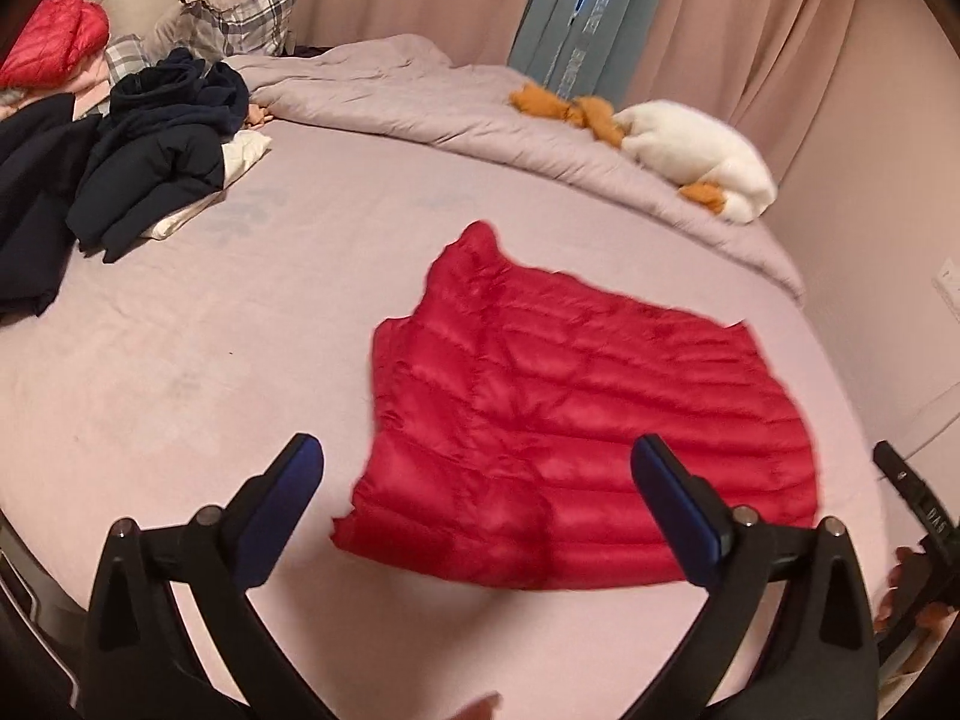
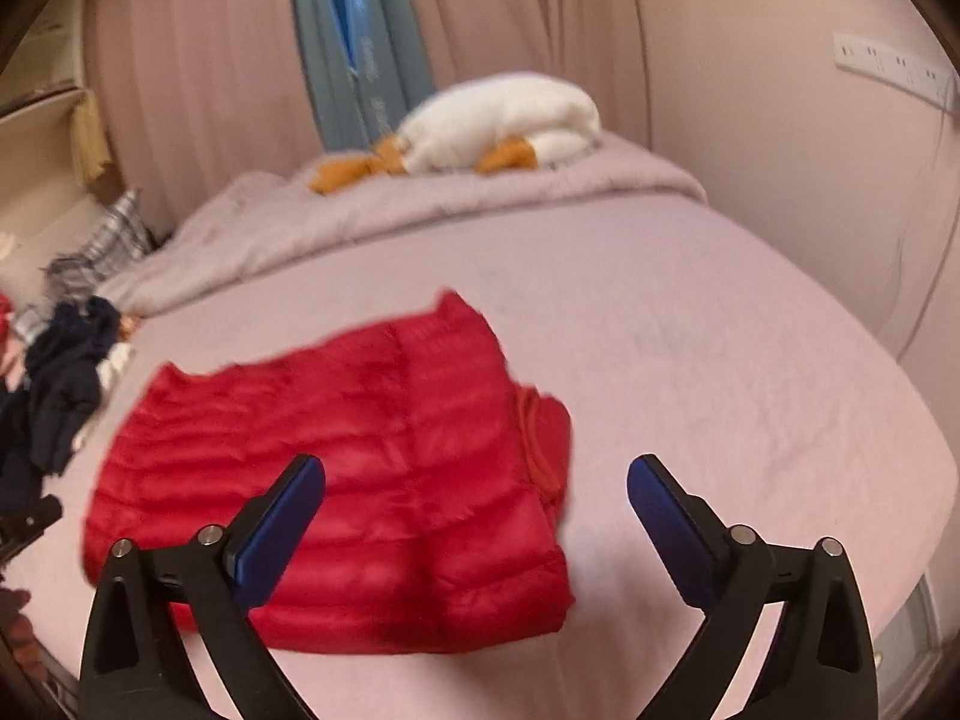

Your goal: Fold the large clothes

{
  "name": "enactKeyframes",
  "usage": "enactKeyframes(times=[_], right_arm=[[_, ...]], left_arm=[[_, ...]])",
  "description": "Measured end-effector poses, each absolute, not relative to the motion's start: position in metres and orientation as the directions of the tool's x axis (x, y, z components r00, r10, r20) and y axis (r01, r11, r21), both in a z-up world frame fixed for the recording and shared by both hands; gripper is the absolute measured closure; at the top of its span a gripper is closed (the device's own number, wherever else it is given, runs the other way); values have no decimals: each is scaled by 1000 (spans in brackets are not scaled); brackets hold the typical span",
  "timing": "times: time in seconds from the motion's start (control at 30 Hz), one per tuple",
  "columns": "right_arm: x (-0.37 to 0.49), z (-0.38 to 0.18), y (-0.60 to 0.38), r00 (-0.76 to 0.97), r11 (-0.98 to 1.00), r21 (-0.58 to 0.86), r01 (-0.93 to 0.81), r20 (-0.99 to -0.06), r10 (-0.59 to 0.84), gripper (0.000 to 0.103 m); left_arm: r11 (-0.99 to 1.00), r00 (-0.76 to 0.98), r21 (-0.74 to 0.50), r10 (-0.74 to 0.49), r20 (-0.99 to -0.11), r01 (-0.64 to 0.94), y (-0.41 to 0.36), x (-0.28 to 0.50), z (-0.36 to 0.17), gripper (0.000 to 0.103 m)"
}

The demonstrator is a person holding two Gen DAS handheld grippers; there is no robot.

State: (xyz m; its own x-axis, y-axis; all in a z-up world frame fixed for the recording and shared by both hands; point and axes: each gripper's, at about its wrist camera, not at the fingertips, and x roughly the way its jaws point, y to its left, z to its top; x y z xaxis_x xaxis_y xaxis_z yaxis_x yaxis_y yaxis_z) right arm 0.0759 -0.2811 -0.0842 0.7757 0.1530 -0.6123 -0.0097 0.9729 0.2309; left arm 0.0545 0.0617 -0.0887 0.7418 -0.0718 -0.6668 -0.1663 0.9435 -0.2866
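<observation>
A red quilted down jacket (image 1: 564, 402) lies folded flat on the pink bed sheet (image 1: 198, 372). In the left wrist view my left gripper (image 1: 477, 459) hangs above its near edge, open, with nothing between the blue pads (image 1: 282, 498). The right wrist view shows the same jacket (image 2: 336, 468) to the left of centre. My right gripper (image 2: 477, 480) is open above the jacket's near right corner, and nothing is between its pads. Part of the right gripper (image 1: 918, 498) shows at the far right of the left wrist view.
A heap of dark navy clothes (image 1: 144, 150) lies at the left on the bed, with another red jacket (image 1: 51, 36) and plaid pillows (image 1: 240, 18) behind. A grey-pink duvet (image 1: 456, 114) with a white and orange plush toy (image 1: 696, 150) lies along the far side. Curtains (image 2: 198, 60) hang behind.
</observation>
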Motion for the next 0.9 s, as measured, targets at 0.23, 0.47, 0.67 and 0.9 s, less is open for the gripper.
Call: enactKeyframes(times=[0.23,0.47,0.67,0.9], right_arm=[[55,-57,-267,815,968,223,-112,-537,218,1],[46,-61,-246,816,963,209,-171,-517,257,1],[31,-62,-234,824,966,178,-190,-506,255,1],[25,-64,-225,820,963,184,-199,-507,266,1]], left_arm=[[950,801,-277,-55,-596,-141,47,14,-65,0],[943,796,-310,-98,-598,-117,48,-12,-70,0],[932,806,-340,-101,-583,-129,50,-24,-68,0],[919,810,-375,-131,-572,-117,48,-30,-72,0]])
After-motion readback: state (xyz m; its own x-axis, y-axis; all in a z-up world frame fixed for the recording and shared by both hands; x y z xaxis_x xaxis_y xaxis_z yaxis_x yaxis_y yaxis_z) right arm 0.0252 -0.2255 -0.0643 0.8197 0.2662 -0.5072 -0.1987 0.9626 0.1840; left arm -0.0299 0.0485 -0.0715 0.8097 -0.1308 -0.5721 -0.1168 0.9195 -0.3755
